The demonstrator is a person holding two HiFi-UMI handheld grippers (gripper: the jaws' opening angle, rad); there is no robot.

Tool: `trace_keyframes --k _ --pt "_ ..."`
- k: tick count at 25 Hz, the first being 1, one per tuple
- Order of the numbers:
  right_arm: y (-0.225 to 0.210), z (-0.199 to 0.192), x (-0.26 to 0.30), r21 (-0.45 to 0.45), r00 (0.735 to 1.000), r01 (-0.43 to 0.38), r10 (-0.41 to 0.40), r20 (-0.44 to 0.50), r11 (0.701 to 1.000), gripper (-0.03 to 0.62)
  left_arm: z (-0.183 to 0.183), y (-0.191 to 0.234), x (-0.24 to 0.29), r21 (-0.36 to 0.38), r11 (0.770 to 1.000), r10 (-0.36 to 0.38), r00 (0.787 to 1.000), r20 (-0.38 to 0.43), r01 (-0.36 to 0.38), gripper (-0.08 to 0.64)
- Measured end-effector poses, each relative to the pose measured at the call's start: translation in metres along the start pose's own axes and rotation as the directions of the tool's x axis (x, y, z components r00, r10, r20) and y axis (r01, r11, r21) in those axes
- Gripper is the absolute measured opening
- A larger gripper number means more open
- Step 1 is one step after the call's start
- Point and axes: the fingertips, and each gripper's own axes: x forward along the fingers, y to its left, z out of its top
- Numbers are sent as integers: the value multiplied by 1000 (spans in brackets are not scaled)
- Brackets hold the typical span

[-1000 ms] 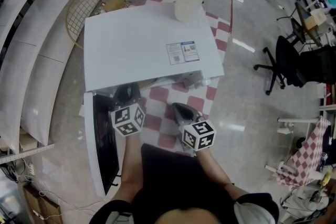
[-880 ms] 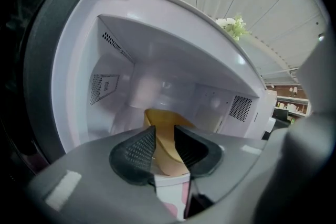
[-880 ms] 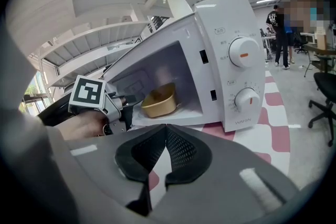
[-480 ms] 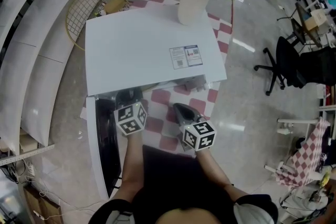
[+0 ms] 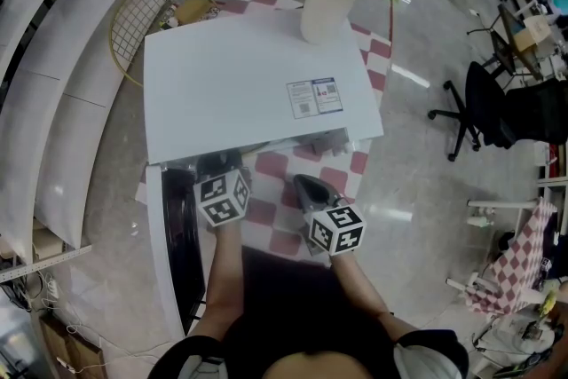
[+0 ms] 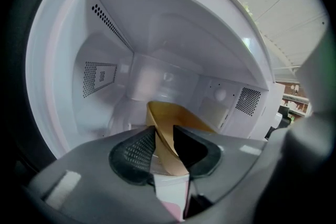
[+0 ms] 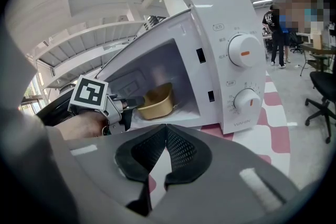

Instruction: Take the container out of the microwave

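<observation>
From the head view, the white box-shaped microwave (image 5: 257, 75) has its door (image 5: 173, 253) open, and the left tongs (image 5: 217, 164) reach inside. In the left gripper view, these tongs are closing around the rim of the tan bowl-shaped container (image 6: 176, 120), which sits inside the chamber. In the right gripper view, the right tongs (image 7: 165, 144) are closed and empty. I judge that the lifting out is not yet done.

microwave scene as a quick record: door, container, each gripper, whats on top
microwave: white, standing on a red and white checked surface
door: open, swung out to the left
container: tan, inside the cavity, not yet out
left gripper: reaching in, jaws closing with the container's near wall between them
right gripper: outside the cavity, jaws together, empty
on top: white vase of flowers
</observation>
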Motion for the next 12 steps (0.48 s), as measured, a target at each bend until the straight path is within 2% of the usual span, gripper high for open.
trace_keyframes --k 12 --pt "-4 -2 -3 6 1000 8 -8 2 1000 0 -3 8 1 4 1000 29 999 -14 -29 35"
